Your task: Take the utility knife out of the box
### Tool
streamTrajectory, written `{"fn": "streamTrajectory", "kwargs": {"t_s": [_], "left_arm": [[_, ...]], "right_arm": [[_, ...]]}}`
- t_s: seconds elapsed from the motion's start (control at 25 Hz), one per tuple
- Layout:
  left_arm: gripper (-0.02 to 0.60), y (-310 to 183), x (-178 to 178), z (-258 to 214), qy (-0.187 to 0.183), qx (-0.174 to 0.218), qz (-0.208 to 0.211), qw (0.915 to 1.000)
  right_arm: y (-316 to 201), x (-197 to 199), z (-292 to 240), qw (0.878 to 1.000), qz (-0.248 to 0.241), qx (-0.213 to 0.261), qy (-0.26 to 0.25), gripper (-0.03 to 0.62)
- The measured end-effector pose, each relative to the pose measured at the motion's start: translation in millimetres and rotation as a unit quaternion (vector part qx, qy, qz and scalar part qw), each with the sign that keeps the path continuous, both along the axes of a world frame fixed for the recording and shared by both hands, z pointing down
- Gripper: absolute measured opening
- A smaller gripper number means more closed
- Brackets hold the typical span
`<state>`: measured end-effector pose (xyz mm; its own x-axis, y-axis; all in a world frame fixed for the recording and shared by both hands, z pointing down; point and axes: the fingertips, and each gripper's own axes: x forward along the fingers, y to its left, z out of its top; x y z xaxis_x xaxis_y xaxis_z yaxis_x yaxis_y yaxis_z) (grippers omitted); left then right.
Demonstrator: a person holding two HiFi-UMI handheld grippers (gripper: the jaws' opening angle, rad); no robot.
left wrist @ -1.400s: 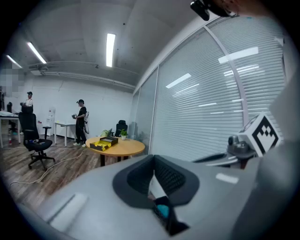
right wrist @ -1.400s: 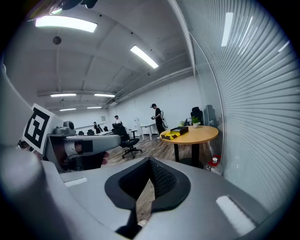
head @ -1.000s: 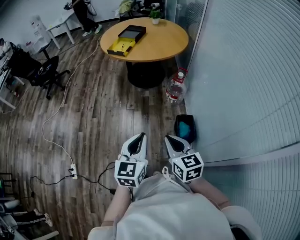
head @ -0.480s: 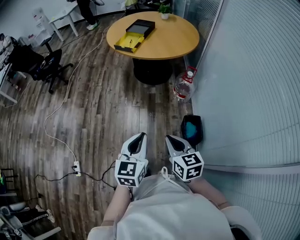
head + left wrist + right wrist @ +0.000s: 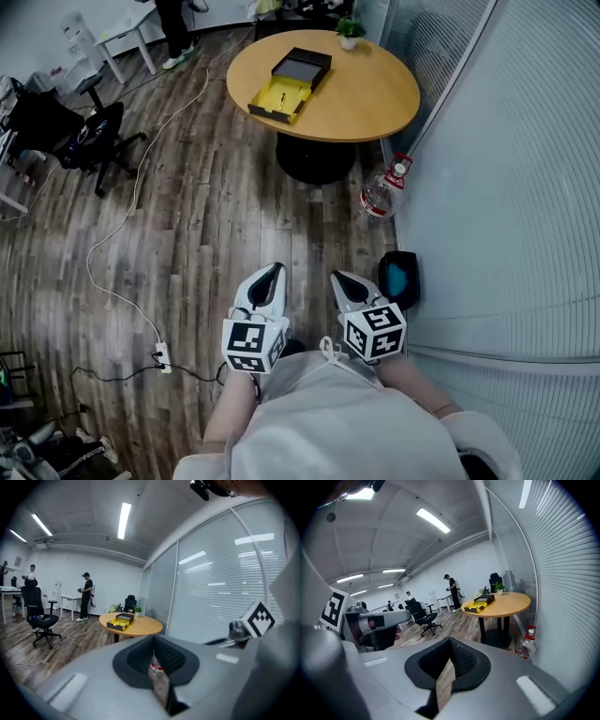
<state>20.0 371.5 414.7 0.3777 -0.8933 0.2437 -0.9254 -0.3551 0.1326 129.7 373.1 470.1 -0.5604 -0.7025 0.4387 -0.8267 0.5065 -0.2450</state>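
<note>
Box [image 5: 292, 84], black and yellow, open

No lettering, number or brand can be read anywhere here.

matt box [image 5: 292, 82], smooth pale wooden table [image 5: 375, 94], dark grained wood-plank floor [image 5: 216, 216], clear glossy plastic bottle [image 5: 379, 196]

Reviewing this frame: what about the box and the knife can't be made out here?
- Head view: the box is too small and far away to show any utility knife.
- Both gripper views: the box is seen low and side-on, so its walls hide the contents.
</note>
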Motion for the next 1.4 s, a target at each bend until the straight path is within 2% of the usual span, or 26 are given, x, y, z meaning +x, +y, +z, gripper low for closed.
{"fn": "streamTrajectory", "kwargs": {"t_s": [0.36, 0.52, 0.76, 0.96, 1.2, 1.4], "left_arm": [[0.006, -56.1, -138.3, -1.5, 0.003, 0.004, -0.034, 0.9994], [0.006, -69.9, -178.5, 4.6, 0.009, 0.0, -0.05, 0.9987], [0.006, -98.8, -196.2, 19.8, 0.006, -0.013, -0.047, 0.9988], [0.006, -138.0, -197.5, 34.9, -0.007, -0.027, -0.039, 0.9989], [0.006, -224.2, -202.0, 21.3, -0.02, -0.013, -0.027, 0.9994], [0.006, -302.4, -197.2, 13.9, -0.024, -0.014, -0.014, 0.9995]], "right_arm": [[-58.0, -109.7, 13.2, 1.0, 0.0, -0.018, 0.012, 0.0], [-72.4, -139.7, 22.1, 0.999, -0.01, -0.026, 0.025, 0.0], [-101.0, -158.1, 39.4, 0.998, -0.015, -0.046, 0.037, 0.0], [-145.1, -174.5, 55.2, 0.997, -0.023, -0.058, 0.033, 0.0], [-232.4, -194.0, 46.8, 0.998, -0.029, -0.042, 0.027, 0.0], [-309.3, -187.0, 36.0, 0.999, -0.008, -0.036, 0.018, 0.0]]}}
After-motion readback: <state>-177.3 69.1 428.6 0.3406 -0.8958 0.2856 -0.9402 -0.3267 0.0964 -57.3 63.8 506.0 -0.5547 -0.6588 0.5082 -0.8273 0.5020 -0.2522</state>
